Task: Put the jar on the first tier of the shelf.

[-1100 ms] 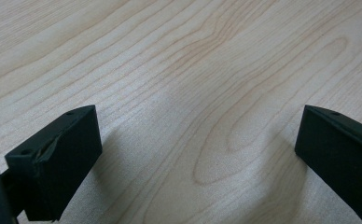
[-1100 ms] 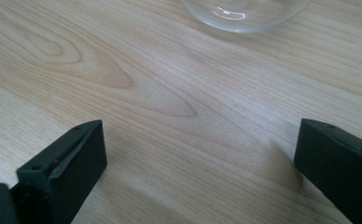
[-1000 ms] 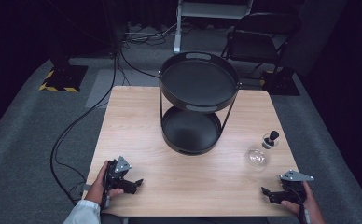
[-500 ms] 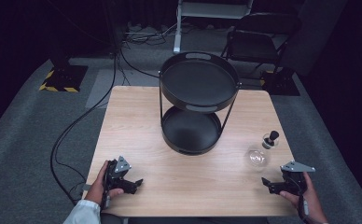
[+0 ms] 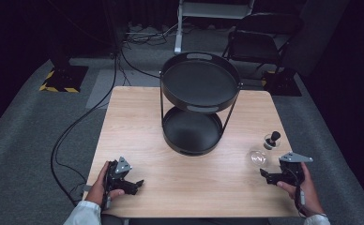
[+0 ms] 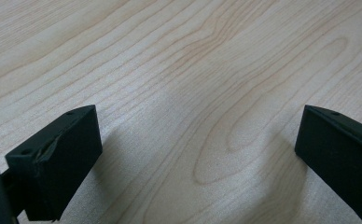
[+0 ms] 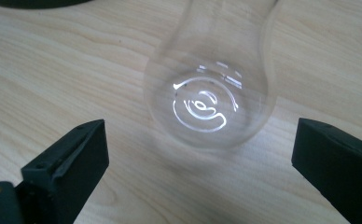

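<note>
- Right claw is gaping wide just short of the clear glass flask, which is lying on the worktop, glinting.
- Left claw is resting released, well apart.

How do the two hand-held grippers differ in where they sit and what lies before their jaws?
The left hand-held gripper sits near the table's left front corner, facing bare wood; the right hand-held gripper sits at the right edge, facing a clear glass bulb lying on its side. Both have jaws wide open, holding nothing.
</note>
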The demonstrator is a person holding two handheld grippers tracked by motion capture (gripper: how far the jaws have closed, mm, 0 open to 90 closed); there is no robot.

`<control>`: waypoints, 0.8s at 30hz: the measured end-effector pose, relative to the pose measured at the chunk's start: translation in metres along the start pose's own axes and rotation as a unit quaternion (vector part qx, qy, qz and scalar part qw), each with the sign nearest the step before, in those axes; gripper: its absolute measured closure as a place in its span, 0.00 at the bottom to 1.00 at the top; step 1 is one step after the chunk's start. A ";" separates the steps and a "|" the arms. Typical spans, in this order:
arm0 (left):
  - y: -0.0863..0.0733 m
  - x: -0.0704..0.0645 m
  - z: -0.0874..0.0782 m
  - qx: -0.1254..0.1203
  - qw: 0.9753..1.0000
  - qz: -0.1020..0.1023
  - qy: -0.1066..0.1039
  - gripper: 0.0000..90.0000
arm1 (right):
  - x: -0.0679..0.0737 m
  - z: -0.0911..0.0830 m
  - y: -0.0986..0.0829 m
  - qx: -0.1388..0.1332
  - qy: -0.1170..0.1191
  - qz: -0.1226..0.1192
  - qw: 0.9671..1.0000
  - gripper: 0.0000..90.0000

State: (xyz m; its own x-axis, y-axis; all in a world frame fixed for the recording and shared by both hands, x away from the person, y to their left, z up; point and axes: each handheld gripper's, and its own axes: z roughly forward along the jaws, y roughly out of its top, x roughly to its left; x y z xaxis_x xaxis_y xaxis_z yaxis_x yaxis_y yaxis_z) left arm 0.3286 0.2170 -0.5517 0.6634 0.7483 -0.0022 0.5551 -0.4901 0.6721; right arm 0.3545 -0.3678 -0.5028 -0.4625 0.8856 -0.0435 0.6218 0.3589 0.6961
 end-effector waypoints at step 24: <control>0.000 0.000 0.000 0.000 1.000 0.000 0.000 0.00 | -0.001 0.009 0.038 -0.043 -0.009 0.021 0.999 0.21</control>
State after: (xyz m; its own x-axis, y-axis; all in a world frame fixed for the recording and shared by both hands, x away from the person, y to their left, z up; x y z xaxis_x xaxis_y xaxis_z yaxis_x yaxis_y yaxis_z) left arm 0.3285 0.2171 -0.5517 0.6635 0.7481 -0.0020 0.5550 -0.4905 0.6719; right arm 0.3845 -0.3527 -0.4824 -0.4246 0.9050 -0.0257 0.5838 0.2954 0.7562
